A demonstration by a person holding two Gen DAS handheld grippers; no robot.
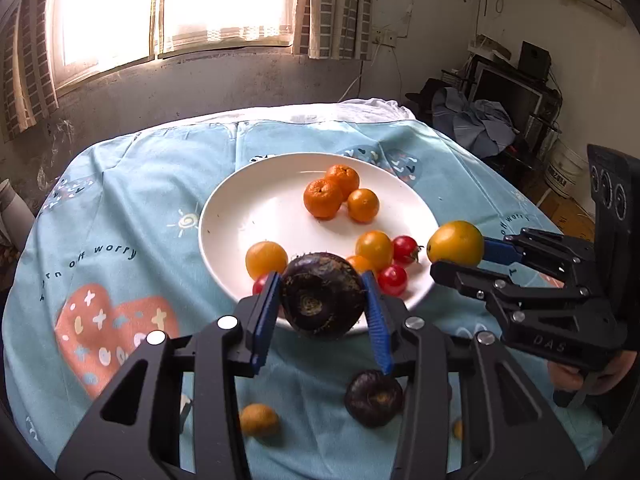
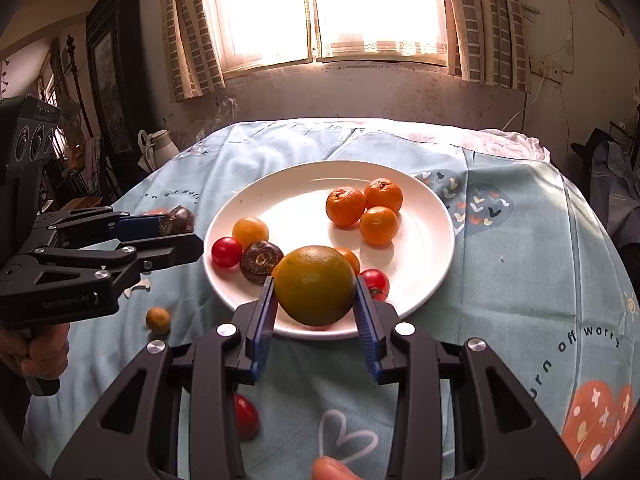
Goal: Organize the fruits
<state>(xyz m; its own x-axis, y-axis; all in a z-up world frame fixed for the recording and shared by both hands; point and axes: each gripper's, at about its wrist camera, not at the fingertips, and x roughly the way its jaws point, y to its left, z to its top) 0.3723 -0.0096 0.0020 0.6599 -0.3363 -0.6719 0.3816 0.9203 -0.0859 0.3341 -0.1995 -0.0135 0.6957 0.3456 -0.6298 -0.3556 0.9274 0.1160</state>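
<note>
Left gripper (image 1: 323,296) clamps dark chestnut (image 1: 322,294) above plate (image 1: 240,208).

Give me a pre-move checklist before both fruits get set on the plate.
1. Left gripper shut on dark chestnut: ok.
2. Right gripper shut on yellow-orange fruit: ok.
3. Bare space on white plate for both: ok.
4. Grippers apart from each other: ok.
5. Loose fruit left on the cloth, such as the second chestnut: not ok.
6. Height of held fruits above the plate: cannot tell.
</note>
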